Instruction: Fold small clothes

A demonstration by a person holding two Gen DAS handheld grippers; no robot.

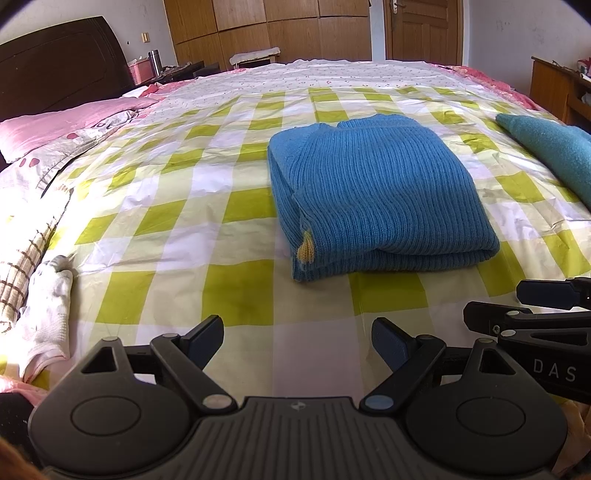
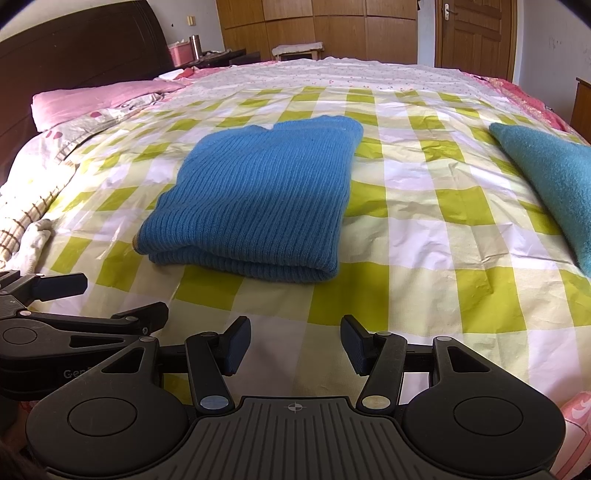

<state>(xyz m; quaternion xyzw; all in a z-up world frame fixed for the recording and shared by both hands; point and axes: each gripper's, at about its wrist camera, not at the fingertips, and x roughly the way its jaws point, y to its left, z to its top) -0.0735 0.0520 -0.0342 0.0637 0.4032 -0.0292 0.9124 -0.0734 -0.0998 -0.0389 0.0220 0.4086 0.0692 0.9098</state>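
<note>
Left tongs [image 1: 297,345] agape over checked sheet [image 1: 177,206]; folded blue sweater [image 1: 376,192] beyond.

Scene is brightly lit by daylight. Strong glare washes out the bedding at the left edge of the bed [image 1: 155,206], worst at the near-left corner. The folded blue sweater [image 1: 373,192] casts a soft shadow along its near edge. Focus is sharp mid-frame in both views. Fisheye distortion bows the wardrobe [image 2: 317,22] and headboard [image 1: 62,62]; frame corners vignette to black.
</note>
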